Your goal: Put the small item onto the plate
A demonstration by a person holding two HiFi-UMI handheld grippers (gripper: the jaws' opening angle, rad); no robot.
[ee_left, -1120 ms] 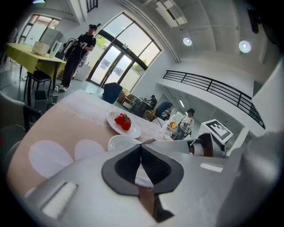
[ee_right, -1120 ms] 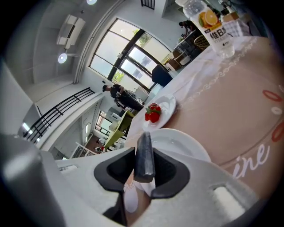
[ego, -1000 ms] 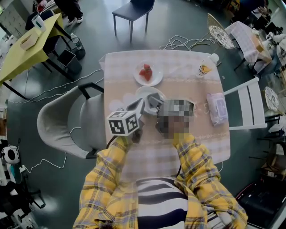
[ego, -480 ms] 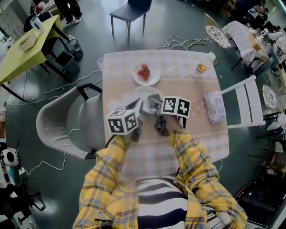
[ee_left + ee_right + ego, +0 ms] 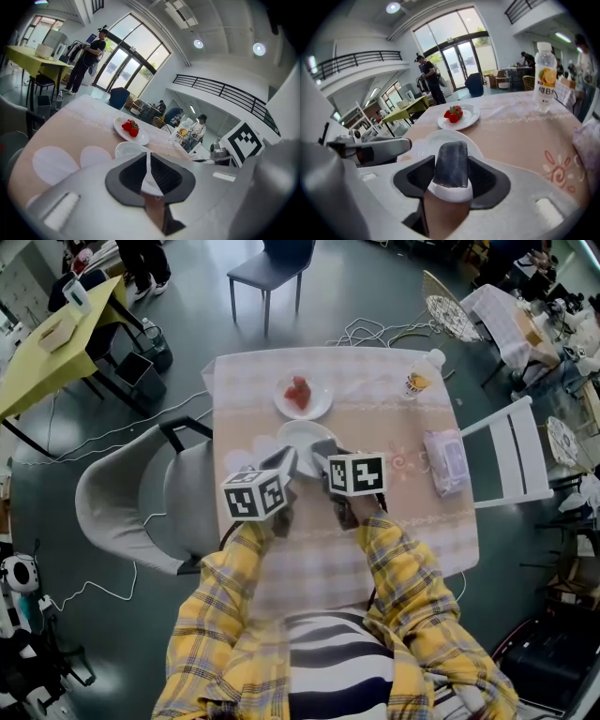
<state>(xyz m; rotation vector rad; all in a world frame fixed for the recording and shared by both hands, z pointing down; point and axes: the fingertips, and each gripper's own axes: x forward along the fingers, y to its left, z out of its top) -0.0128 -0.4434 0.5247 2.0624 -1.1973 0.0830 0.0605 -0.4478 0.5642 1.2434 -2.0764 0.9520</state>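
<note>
As the right claw had just been spreading its jaws, I saw the small dark grey item standing in the gap between them. Its sides were barely clear of the pads, so it no longer looked pinched. It showed against the empty white plate in the middle of the counter, with white rim visible under its near end. Whether it already lay on that plate I could not tell. My left claw had its jaws drawn together, only a thin white sliver between them, tips at that plate's near edge. Beyond sat a second plate with strawberries, and a juice bottle stood near the far corner.
</note>
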